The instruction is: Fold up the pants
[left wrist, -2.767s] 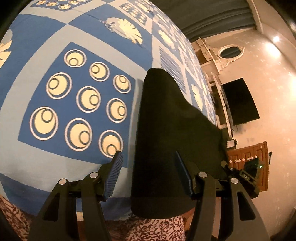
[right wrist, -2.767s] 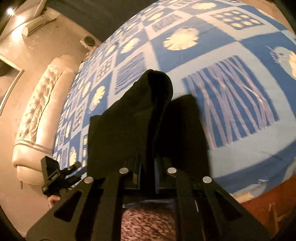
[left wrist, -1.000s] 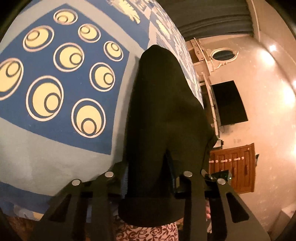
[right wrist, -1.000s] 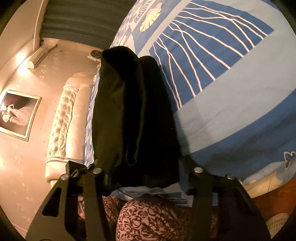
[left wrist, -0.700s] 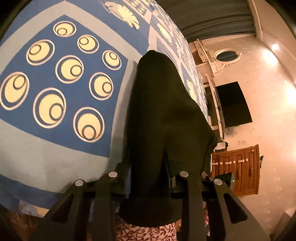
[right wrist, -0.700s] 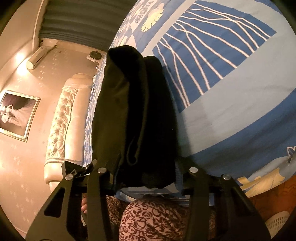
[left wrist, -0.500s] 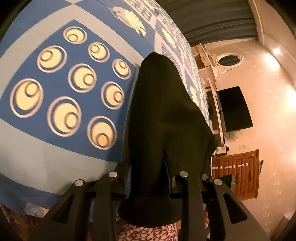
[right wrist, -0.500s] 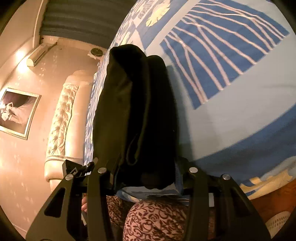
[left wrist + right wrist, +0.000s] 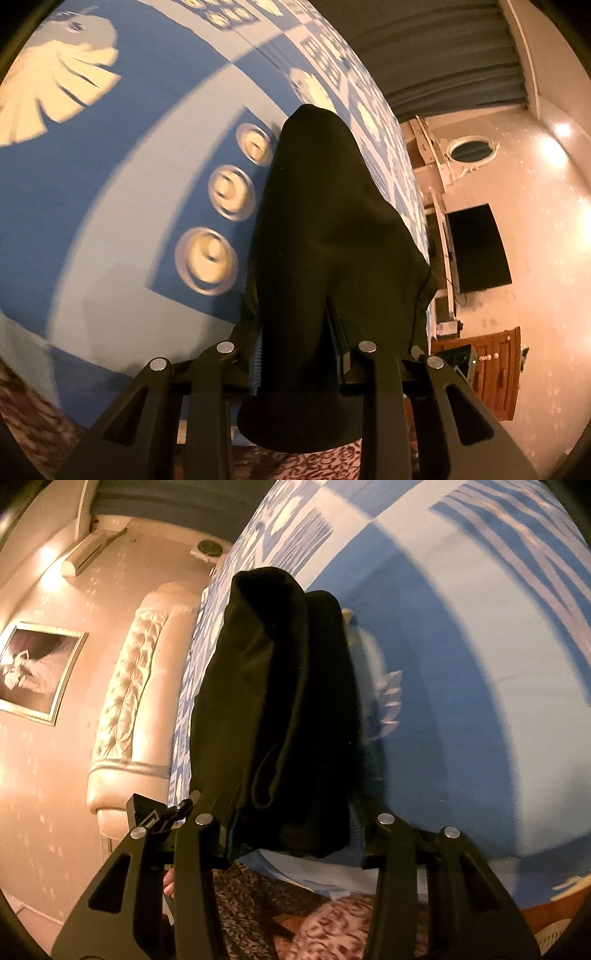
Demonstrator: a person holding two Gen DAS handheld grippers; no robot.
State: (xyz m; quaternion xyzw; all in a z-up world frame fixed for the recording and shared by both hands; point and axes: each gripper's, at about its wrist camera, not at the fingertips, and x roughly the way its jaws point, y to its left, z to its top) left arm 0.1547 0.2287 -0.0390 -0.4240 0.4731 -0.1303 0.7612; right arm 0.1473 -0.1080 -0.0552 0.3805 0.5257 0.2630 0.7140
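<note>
Black pants point(image 9: 332, 236) are stretching lengthwise away from us over the blue bedspread point(image 9: 110, 206); we are gripping their near end, left tool point(image 9: 297, 354) and right tool point(image 9: 291, 830) both clamped on fabric.

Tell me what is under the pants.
Under the pants lies the blue patterned bedspread; both grippers clamp them. The part beneath the cloth is hidden.

Bed point(image 9: 110, 229) under blue-and-cream patterned cover, black pants point(image 9: 325, 229) draped lengthwise on it, near its edge
</note>
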